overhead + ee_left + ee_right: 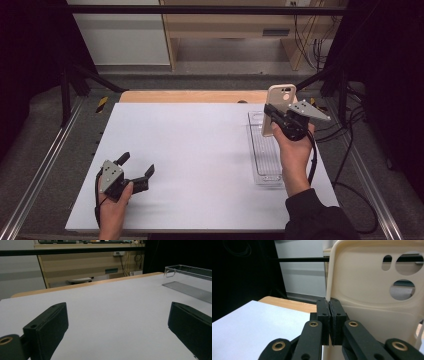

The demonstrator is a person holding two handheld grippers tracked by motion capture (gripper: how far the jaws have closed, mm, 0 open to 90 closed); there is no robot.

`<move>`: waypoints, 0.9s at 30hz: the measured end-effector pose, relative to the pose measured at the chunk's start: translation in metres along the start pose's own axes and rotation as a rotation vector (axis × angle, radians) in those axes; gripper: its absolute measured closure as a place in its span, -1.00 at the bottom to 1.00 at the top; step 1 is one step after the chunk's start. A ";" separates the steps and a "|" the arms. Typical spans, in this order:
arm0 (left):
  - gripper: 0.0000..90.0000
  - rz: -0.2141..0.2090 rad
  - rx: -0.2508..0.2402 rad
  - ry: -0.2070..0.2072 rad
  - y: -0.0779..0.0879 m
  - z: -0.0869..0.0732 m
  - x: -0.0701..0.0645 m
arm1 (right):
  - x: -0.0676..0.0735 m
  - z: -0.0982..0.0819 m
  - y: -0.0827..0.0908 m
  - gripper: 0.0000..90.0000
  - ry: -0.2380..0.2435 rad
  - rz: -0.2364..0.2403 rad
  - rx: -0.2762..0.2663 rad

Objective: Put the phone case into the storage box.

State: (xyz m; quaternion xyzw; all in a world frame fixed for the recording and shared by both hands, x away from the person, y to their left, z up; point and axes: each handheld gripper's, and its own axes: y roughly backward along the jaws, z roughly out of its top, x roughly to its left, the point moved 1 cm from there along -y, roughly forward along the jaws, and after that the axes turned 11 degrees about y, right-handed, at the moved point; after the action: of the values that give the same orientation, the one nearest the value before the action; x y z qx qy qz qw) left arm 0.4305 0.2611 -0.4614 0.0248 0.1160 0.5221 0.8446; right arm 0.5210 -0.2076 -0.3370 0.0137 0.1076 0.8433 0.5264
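1. White tabletop (pixel 190 150): the right gripper (pixel 329 307) pinches a cream phone case (pixel 372 295) by its edge, upright above the clear tray (pixel 265 155), seemingly for carrying.
2. Left gripper (pixel 136 167) rests spread wide, nothing between its fingers.

High view looks down; gripper views sit low — sharing the table (pixel 190 150).

Lying on white table top (pixel 190 165): clear plastic tray (pixel 265 172) at three o'clock; standing beyond, at twelve o'clock, wooden cabinet (pixel 225 25); cables (pixel 312 45) hanging at one o'clock.
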 end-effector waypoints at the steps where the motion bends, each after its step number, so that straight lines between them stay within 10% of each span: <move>1: -0.93 0.000 0.000 -0.005 0.000 0.000 -0.001 | -0.001 0.000 0.000 0.95 -0.003 -0.005 0.005; 27: -0.95 0.028 0.008 -0.017 0.006 -0.002 0.003 | -0.016 -0.005 -0.036 0.96 -0.055 -0.037 -0.016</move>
State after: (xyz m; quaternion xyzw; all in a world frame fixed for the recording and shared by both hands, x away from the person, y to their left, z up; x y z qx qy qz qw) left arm 0.4260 0.2660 -0.4632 0.0342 0.1107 0.5330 0.8382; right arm 0.5594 -0.2075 -0.3471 0.0306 0.0868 0.8335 0.5447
